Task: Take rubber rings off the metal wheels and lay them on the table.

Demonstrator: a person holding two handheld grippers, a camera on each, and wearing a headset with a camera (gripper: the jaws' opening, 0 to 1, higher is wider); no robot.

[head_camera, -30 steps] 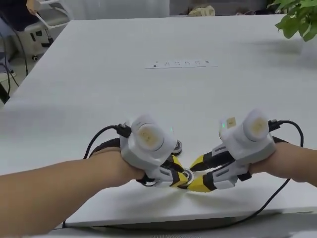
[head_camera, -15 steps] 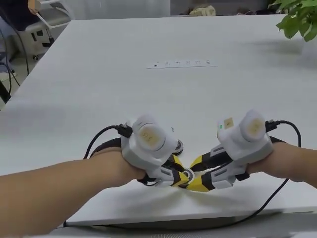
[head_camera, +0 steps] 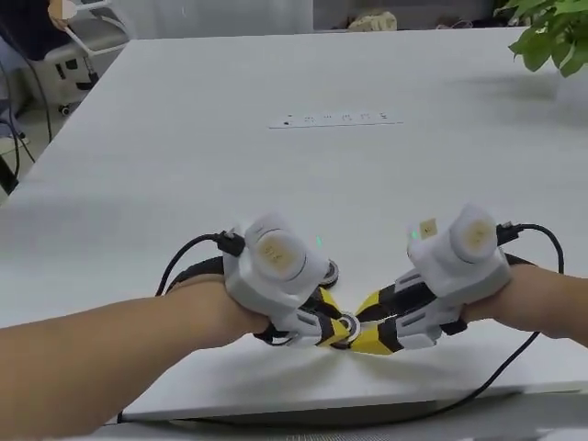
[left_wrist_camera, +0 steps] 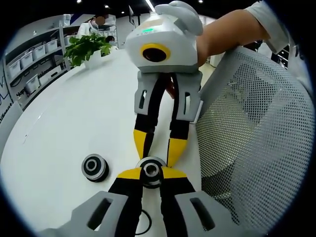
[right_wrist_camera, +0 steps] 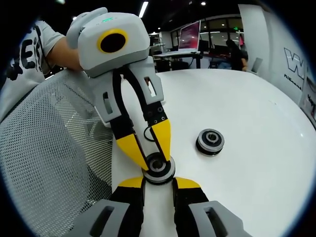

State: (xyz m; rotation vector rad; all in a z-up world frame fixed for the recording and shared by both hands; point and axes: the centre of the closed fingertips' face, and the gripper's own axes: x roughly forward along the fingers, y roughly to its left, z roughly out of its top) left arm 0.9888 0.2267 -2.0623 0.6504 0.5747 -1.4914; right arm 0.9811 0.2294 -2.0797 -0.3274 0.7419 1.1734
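table (left_wrist_camera: 59, 123) white | wheel (left_wrist_camera: 95, 166) silver, rubber ring (left_wrist_camera: 84, 168) black | left hand-held gripper (right_wrist_camera: 157, 160) white, tips yellow-black | plant (left_wrist_camera: 86, 47) green

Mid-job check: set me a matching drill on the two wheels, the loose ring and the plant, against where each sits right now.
1 gripped wheel
2 other wheel
3 loose rubber ring
4 plant

a by the far corner of the table
b flat on the table under the left gripper
c alone on the table
d clamped between left gripper and right gripper

Pairs: 1-d, 2-c, 3-b, 4-a
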